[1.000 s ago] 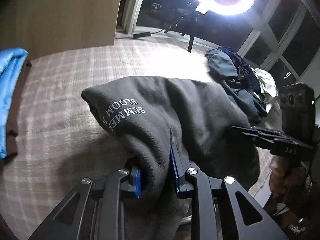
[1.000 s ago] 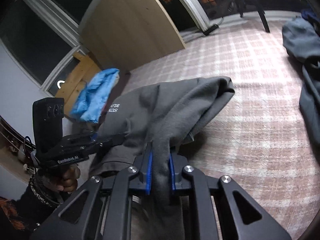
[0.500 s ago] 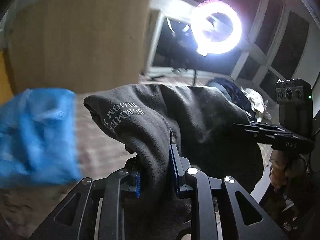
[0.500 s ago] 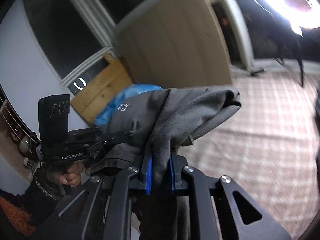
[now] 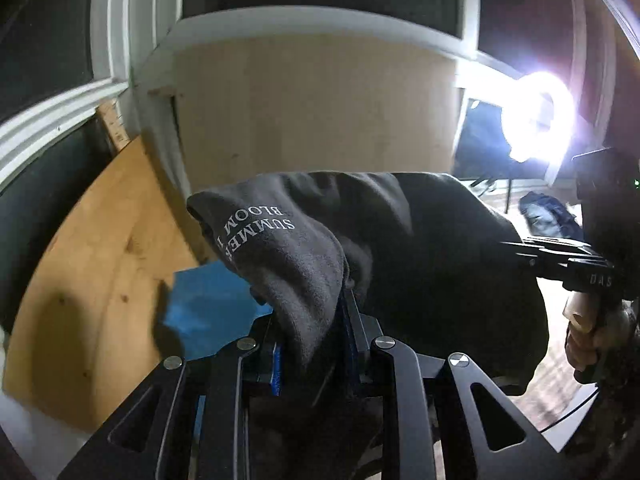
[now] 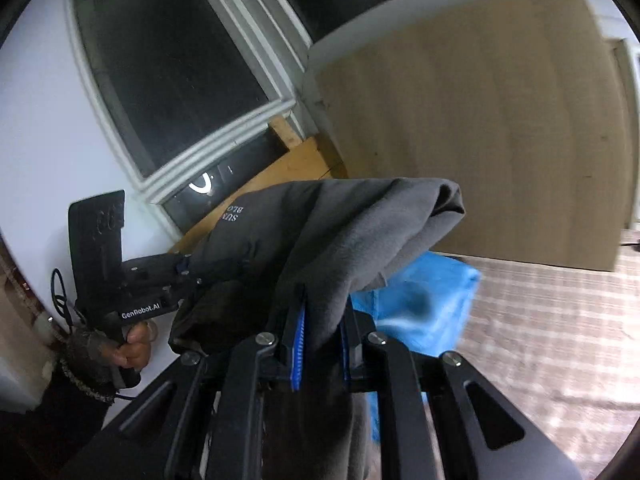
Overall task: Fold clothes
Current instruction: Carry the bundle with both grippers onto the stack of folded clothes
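Left gripper: black linkage arms, blue-padded jaws closed tight on a bunched fold of the grey sweatshirt. Body marked "GenRobot.AI" in white, read in the right wrist view.

Right gripper: same build, blue pads pinching another fold of the same garment. Its housing, seen from the left wrist view, bears the partial letters "DAS".

Grey sweatshirt: fleece, folded over, held up in the air between the two grippers, draping over both sets of jaws. White serif print, seen upside down: "SUMMER" over "BLOOM", further letters cut off by the fold.

Blue cloth: crumpled, lying behind and below the sweatshirt, at the edge of the plaid cover.

Wooden board: leaning at left, beside a pale panel.

Ring light: lit, at right, glare heavy.

Dark clothes pile: beneath the ring light, detail unclear.
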`<state>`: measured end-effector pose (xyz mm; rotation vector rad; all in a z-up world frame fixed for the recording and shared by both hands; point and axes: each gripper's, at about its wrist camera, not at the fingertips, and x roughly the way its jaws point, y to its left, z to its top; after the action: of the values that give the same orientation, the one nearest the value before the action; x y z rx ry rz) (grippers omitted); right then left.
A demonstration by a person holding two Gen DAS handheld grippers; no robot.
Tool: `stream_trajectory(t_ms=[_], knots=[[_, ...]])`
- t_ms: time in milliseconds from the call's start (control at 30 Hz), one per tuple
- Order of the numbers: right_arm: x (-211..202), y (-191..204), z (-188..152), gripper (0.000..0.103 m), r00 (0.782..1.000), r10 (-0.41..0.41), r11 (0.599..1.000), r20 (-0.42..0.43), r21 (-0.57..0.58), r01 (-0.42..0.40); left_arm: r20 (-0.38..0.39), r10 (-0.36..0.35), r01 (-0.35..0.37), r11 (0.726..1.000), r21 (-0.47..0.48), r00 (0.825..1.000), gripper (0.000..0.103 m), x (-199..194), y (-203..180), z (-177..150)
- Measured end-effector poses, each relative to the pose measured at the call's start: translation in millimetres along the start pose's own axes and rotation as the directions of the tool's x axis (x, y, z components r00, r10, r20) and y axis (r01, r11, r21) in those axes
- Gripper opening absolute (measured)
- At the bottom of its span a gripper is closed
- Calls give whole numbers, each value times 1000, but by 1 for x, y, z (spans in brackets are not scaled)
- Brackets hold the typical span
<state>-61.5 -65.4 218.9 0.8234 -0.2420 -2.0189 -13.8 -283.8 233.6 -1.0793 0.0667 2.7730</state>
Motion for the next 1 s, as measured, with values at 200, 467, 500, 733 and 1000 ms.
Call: stream_trajectory(t_ms=[200, 467, 500, 733, 1000], knots=[[60, -15, -13, 13, 996, -49, 998, -77, 36, 52, -104, 66, -70, 997, -36, 992, 30, 64, 46, -20], [46, -55, -45, 21, 962, -138, 985, -235, 70, 158, -135, 221, -244, 951, -190, 966, 33, 60, 83, -53], [35, -50, -37, 21, 967, -157, 985, -200, 44, 169, -97, 219, -234, 955, -183, 971, 36, 52, 80, -48], [54, -30, 18, 29, 987, -142, 988, -69, -69, 138, -63, 123, -129, 987, -99, 990, 39, 95, 58, -2], [165, -81, 15, 28, 936, -250, 967, -250, -115, 228, -243, 154, -170, 984, -44, 958, 42, 196, 85, -8]])
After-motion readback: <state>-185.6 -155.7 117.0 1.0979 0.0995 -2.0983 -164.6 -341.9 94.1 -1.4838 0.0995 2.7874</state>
